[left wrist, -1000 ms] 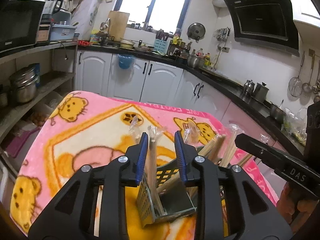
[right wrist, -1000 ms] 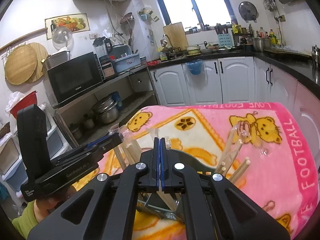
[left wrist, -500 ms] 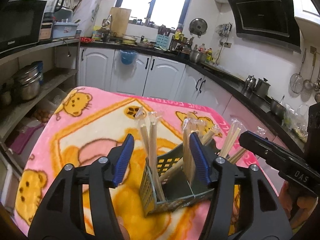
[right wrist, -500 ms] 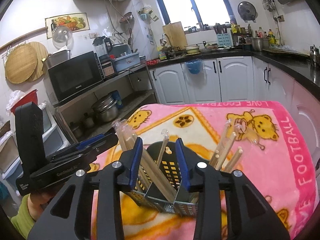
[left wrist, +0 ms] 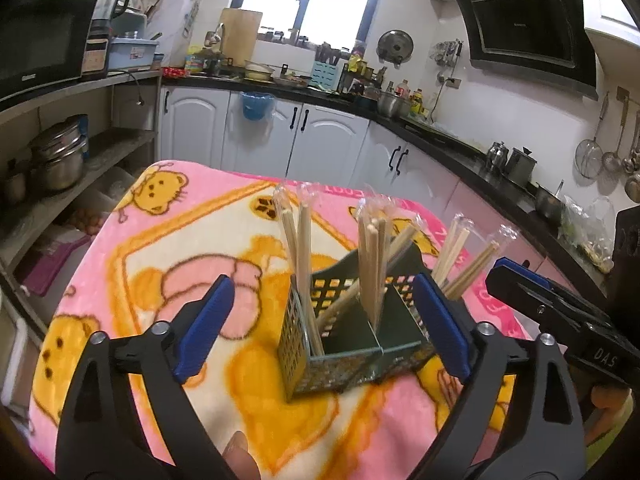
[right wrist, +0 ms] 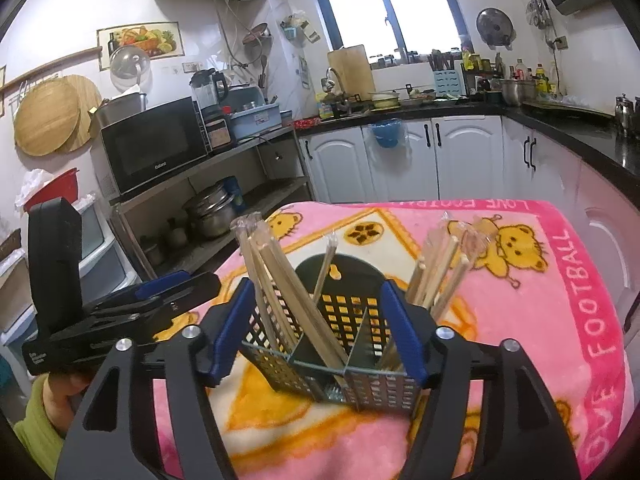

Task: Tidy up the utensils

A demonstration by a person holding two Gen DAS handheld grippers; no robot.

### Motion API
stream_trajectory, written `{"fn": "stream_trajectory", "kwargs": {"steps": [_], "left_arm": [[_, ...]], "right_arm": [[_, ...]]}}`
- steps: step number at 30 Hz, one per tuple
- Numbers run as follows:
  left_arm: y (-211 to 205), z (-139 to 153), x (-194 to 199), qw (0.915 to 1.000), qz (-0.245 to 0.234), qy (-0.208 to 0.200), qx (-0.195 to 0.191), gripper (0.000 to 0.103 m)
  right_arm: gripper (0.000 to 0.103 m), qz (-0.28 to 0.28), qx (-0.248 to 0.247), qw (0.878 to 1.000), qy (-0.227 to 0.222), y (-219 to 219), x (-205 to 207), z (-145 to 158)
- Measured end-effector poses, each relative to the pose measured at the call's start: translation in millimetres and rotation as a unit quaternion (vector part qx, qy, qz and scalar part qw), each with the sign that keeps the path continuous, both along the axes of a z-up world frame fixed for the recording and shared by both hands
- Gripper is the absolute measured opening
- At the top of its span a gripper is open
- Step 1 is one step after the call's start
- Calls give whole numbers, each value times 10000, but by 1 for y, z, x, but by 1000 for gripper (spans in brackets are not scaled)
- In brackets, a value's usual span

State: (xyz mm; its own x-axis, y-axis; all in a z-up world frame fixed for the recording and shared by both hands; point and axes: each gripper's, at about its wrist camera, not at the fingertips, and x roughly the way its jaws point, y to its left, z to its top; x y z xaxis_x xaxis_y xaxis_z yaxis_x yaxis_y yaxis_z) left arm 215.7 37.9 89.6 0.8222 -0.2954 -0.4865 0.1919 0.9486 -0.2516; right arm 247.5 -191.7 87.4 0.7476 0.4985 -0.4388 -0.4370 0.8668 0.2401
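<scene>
Left gripper (left wrist: 322, 318): jaws spread wide, holding nothing; the blue-padded fingers (left wrist: 204, 322) stand either side of the rack without touching it.
Right gripper (right wrist: 318, 330): jaws also wide apart and empty, its blue pads flanking the rack's upper edge; whether they touch the mesh cannot be told.
Rack (left wrist: 340, 364): dark perforated utensil holder, upright on the blanket, split by inner dividers into compartments.
Chopsticks, left compartment (left wrist: 302, 264): wooden pairs in clear wrappers, standing nearly upright, tips above the rim.
Chopsticks, middle compartment (left wrist: 372, 264): a tighter bunch, upright, with one pair leaning diagonally across.
Chopsticks, right compartment (left wrist: 460, 258): several pairs fanning outward to the right.
Blanket (right wrist: 560, 292): pink and yellow, printed with bears and the word FOOTBALL, covering the work surface under the rack.
Surroundings: microwave (right wrist: 154, 146) on a shelf to the left, white cabinets (right wrist: 460, 156) beyond the blanket, range hood (left wrist: 524, 30) on the right wall.
</scene>
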Motion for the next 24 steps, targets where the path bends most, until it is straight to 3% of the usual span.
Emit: {"fn": "stream_trajectory", "kwargs": {"steps": [3, 15, 24], "left_arm": [[-2, -1, -9, 10000, -13, -31, 23, 92], [-5, -15, -37, 9999, -1, -113, 63, 92], [2, -36, -56, 9996, 291, -56, 39, 92]], "right_arm": [[72, -37, -60, 10000, -45, -2, -8, -3], [84, -106, -318, 9992, -239, -7, -38, -16], [91, -115, -582, 9972, -448, -4, -63, -24]]}}
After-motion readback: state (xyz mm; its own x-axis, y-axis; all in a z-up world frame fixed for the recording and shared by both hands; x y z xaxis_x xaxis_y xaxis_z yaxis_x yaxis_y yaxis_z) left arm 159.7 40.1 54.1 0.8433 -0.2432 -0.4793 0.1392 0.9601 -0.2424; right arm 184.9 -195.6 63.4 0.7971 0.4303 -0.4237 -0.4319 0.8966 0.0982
